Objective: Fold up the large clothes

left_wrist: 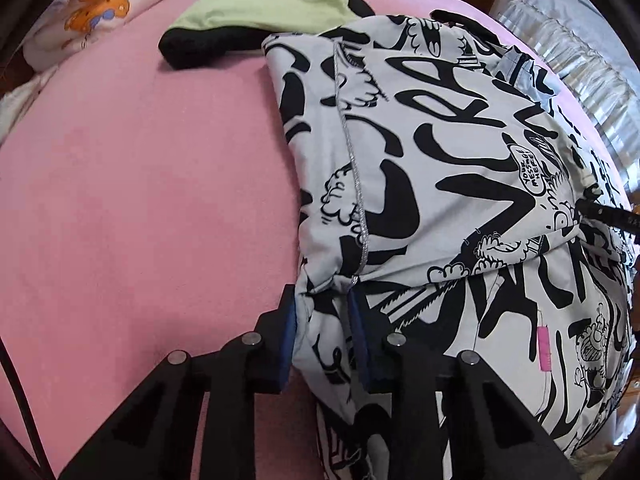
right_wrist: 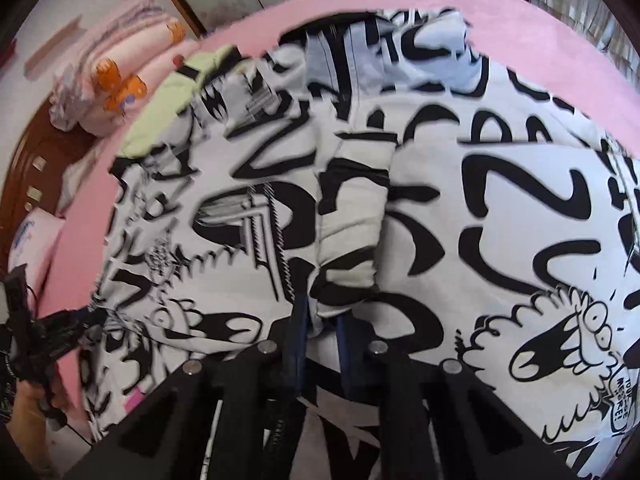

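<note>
The left tongs (left_wrist: 324,308) are clenched on a bunched corner of the black-and-white printed garment (left_wrist: 460,152), at the foot of a grey stitched seam (left_wrist: 352,168), apparently so that this edge can be lifted and carried over as one layer. The right tongs (right_wrist: 320,320) are clamped on a rolled cuff-like strip (right_wrist: 352,216) of the same garment, which runs away toward 12 o'clock; a grip on both ends would let the cloth be drawn taut for a fold. The garment is spread on the pink bed (left_wrist: 140,200) and lies partly doubled over. In the left wrist view, bare sheet is left open from 7 to 10 o'clock of the tongs, judged ample room for a fold. At 11 o'clock a green-and-black garment (left_wrist: 256,12) lies just beside the printed cloth, so clearance there is tight. A patterned blanket (left_wrist: 80,12) is heaped at the far bed edge.
</note>
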